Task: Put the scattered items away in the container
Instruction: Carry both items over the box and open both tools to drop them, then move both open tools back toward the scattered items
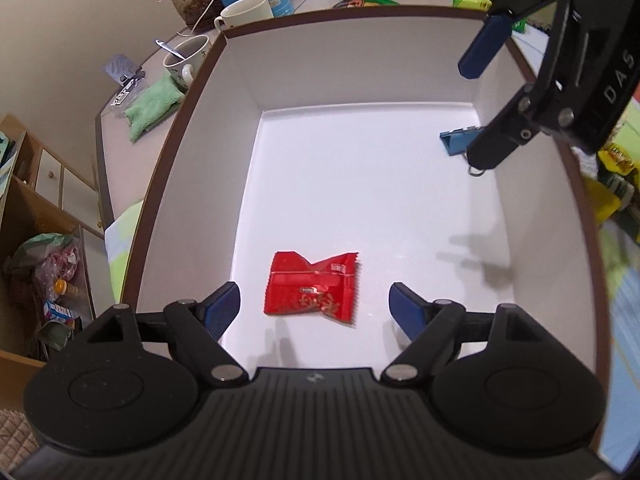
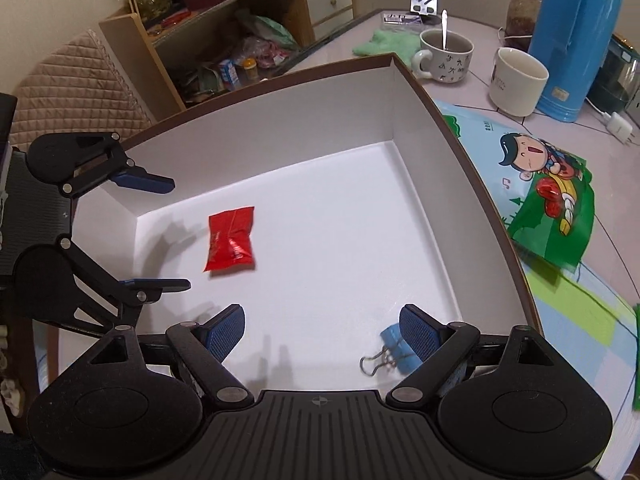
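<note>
Hovering over the white box, both grippers released.
Left gripper spans the red packet; right gripper empty beside the blue binder clip.

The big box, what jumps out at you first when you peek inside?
A bright red snack packet lies flat on the white floor of the box, right in front of the open left gripper. A little blue binder clip rests on the floor by a wall, beside one finger of the open right gripper.
</note>
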Demonstrator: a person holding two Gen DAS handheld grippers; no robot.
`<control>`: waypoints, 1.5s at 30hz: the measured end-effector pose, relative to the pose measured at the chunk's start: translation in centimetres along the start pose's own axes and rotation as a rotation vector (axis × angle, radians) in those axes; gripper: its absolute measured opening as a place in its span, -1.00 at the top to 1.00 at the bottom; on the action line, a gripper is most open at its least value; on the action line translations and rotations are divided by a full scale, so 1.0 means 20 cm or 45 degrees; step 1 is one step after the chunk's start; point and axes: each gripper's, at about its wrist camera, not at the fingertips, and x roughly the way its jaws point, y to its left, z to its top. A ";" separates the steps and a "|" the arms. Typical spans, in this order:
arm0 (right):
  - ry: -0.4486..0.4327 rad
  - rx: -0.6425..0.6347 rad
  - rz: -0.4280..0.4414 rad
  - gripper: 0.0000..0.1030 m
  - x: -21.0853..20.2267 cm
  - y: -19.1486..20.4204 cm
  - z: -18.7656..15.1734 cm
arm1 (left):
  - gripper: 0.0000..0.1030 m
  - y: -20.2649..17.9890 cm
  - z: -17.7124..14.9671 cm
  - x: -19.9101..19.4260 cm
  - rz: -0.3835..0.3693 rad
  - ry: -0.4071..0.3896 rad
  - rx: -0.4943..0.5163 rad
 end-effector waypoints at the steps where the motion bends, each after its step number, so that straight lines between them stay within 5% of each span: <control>1: -0.004 -0.003 -0.004 -0.69 0.00 0.02 -0.01 | -0.54 -0.01 0.00 -0.02 0.002 -0.007 -0.003; 12: -0.176 -0.019 -0.006 -0.69 -0.24 0.16 -0.12 | -0.54 -0.06 -0.07 -0.29 0.075 -0.134 -0.041; 25: -0.254 -0.115 0.058 -0.69 -0.38 0.20 -0.23 | -0.54 -0.21 -0.13 -0.55 0.220 -0.136 -0.155; 45: -0.323 -0.135 0.149 -0.69 -0.85 -0.16 -0.81 | -0.54 -0.89 -0.07 -0.77 0.396 -0.183 -0.223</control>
